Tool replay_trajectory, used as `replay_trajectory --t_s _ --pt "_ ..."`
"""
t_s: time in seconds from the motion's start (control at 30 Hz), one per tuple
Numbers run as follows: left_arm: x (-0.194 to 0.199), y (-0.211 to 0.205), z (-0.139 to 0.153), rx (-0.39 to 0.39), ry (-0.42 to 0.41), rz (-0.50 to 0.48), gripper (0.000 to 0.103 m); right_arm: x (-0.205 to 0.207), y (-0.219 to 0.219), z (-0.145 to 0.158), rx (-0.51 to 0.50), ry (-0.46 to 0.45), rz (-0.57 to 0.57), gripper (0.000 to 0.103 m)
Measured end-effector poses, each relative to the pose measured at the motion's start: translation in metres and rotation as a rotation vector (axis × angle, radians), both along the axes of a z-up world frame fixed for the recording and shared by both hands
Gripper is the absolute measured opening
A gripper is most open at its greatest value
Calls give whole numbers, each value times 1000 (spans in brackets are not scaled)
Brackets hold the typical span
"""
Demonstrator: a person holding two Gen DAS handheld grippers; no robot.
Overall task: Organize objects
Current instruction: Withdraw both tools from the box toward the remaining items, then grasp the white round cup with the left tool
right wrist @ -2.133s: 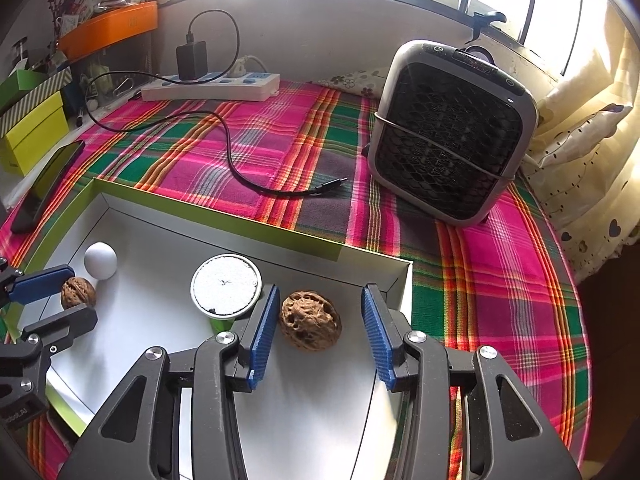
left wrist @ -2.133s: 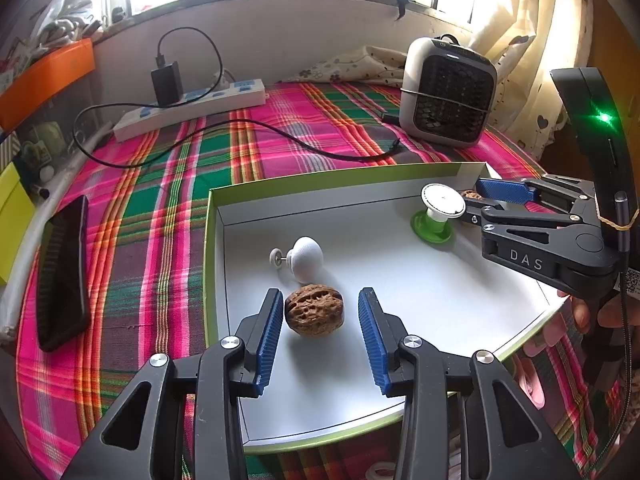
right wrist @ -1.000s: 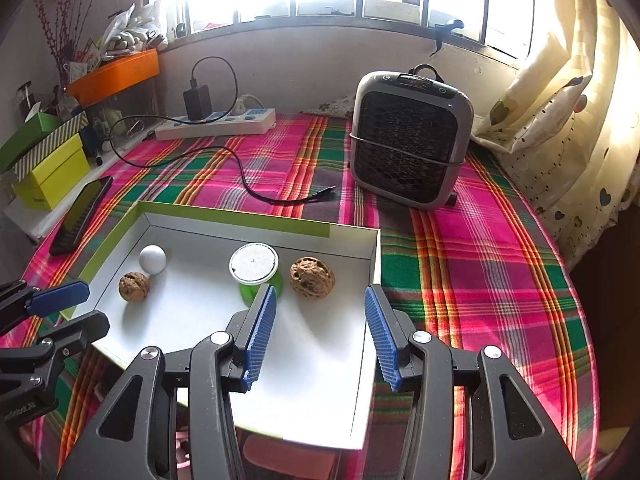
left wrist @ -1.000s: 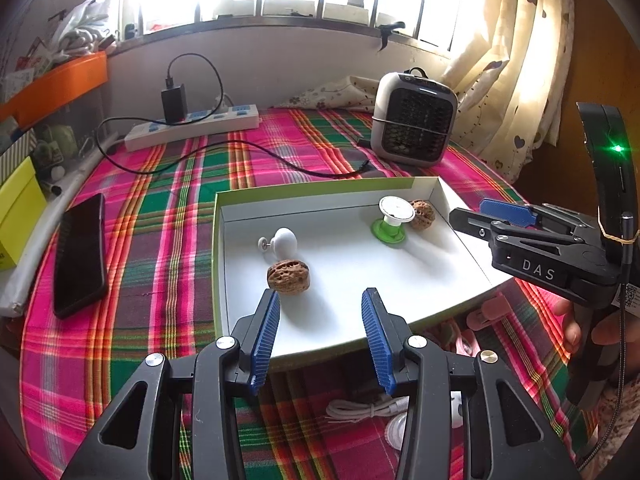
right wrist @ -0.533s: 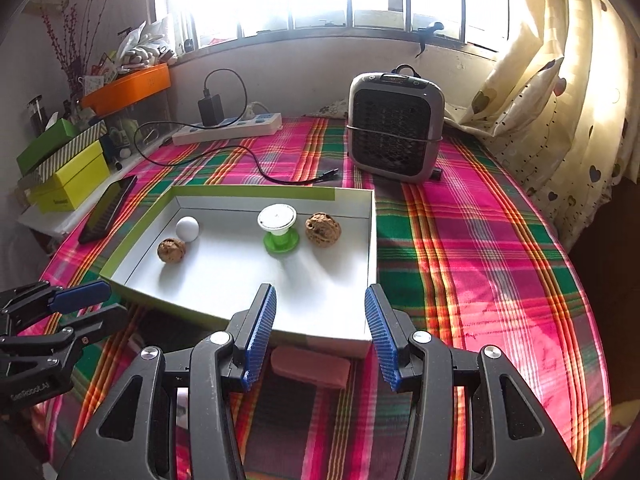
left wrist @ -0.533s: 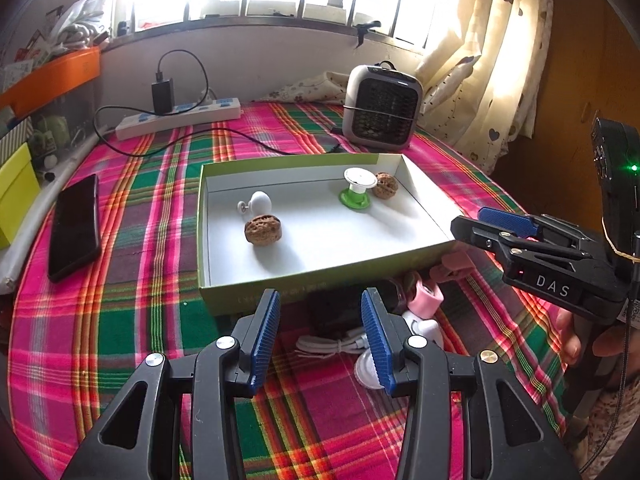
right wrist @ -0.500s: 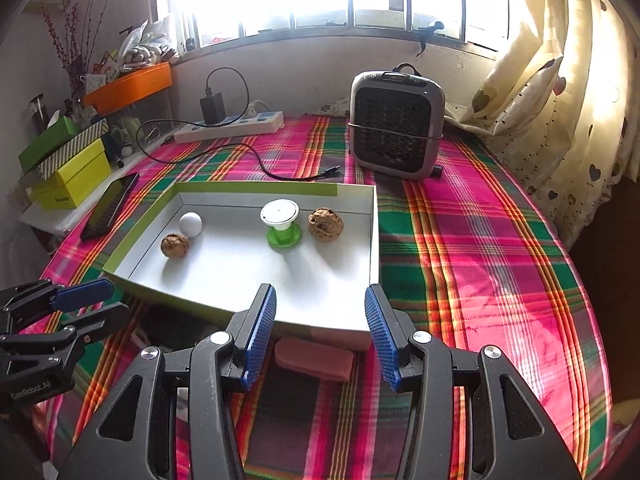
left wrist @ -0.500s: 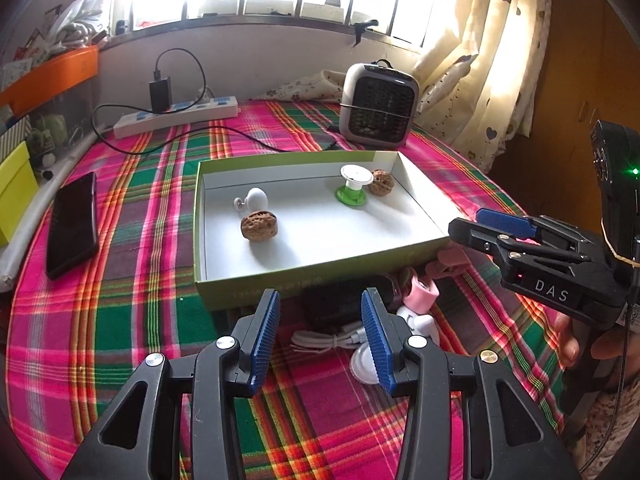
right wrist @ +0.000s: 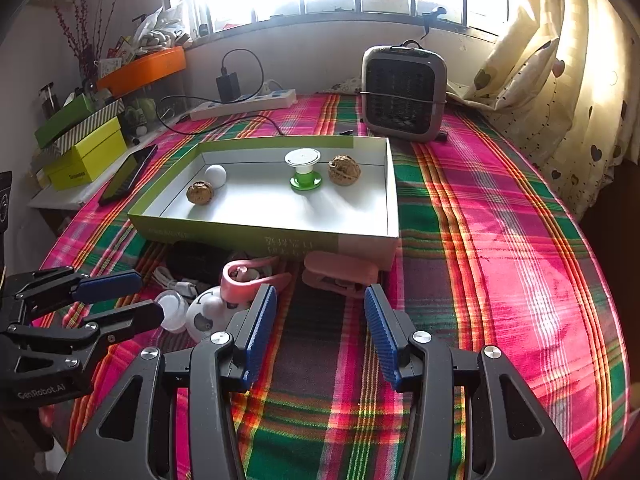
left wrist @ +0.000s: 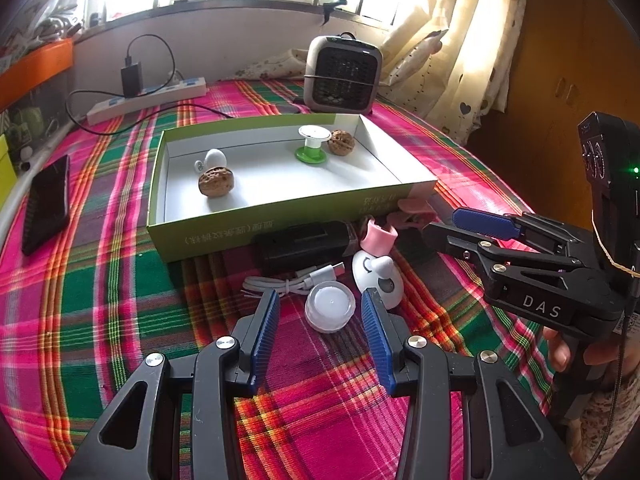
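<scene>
Where walnuts point(left wrist: 216, 182) lie (two): box point(left wrist: 276, 228).

Plaid-covered table point(left wrist: 100, 300) bears box point(left wrist: 280, 220), phone point(left wrist: 46, 202), heater point(left wrist: 342, 74).

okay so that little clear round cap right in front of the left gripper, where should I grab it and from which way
Probably across its round side wall, coming down from above and in front: the clear cap lies flat on the tablecloth, between the open fingers of the left gripper. Watch the white egg-shaped gadget close on its right.
</scene>
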State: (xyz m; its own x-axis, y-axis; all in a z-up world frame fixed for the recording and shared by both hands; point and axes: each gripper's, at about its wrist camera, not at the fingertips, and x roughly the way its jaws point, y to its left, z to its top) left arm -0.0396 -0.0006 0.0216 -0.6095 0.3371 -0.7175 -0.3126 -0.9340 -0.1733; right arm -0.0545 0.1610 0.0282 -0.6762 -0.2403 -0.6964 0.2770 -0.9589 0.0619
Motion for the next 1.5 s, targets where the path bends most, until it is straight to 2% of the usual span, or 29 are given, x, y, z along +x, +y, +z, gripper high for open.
replay_trajectory --t_s 0.53,0.7,1.13,1.2,1.23,1.27,1.37,1.5 --pt "-12 12 -11 -48 -23 -17 40 5 4 -5 -12 -23 -15 47" --pt "-13 6 -11 -49 -25 0 26 8 -2 -7 -14 -36 -2 47" --pt "-14 -16 -11 -33 -32 -10 26 6 -32 -9 -69 -76 71 47" --pt "-13 -16 -12 -28 -31 -18 26 5 -35 -10 -79 -80 79 50" --pt "-14 -17 -12 -23 -32 -18 26 4 -36 -12 -79 -87 76 58" --pt "-15 -18 -12 -16 -34 -18 26 2 -37 -13 -79 -91 69 60" --pt "-16 -20 -12 3 -42 -20 27 0 -38 -16 -87 -101 52 60" --pt "-16 -15 -12 -36 -32 -36 27 -3 -38 -17 -79 -113 33 60"
